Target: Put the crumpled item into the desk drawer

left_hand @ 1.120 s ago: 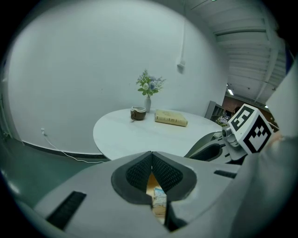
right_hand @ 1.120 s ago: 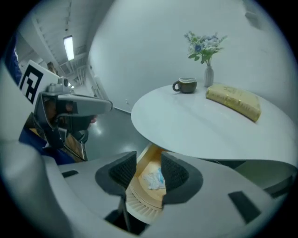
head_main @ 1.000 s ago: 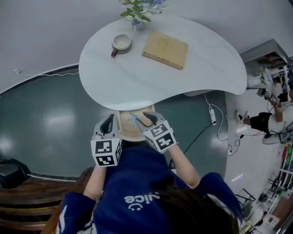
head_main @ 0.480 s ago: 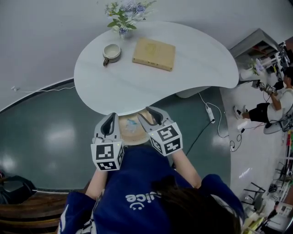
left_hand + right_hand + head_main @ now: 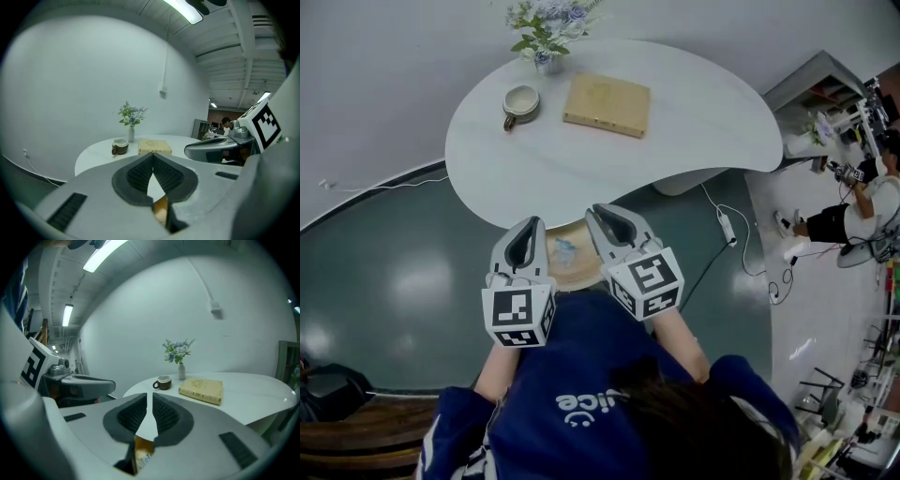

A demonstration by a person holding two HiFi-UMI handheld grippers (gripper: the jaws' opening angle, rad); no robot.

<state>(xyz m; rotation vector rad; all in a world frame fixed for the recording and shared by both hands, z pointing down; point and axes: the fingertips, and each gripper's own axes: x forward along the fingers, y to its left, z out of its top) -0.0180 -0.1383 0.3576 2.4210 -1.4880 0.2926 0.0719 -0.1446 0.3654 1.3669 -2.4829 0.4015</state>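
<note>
**Grippers above open drawer**

Left gripper [image 5: 153, 155]: we find its jaws pressed together and empty. Right gripper [image 5: 149, 395]: its jaws have just been closing, a slim gap remains, nothing between them. The crumpled item [image 5: 564, 249] lies in the desk drawer [image 5: 579, 274], below and between both grippers.

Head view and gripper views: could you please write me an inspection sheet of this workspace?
Surface: white table, rounded; wooden drawer open below its near edge.
Job's things: crumpled item lies in the drawer.
Clutter: cup, book and vase of flowers on the table.
Grippers: left gripper shut, empty; right gripper jaws have just been closing, narrow gap left, nothing between them.
Cables: power strip with cables on the floor, right of the drawer.
Surroundings: green floor; a person at the right edge.
</note>
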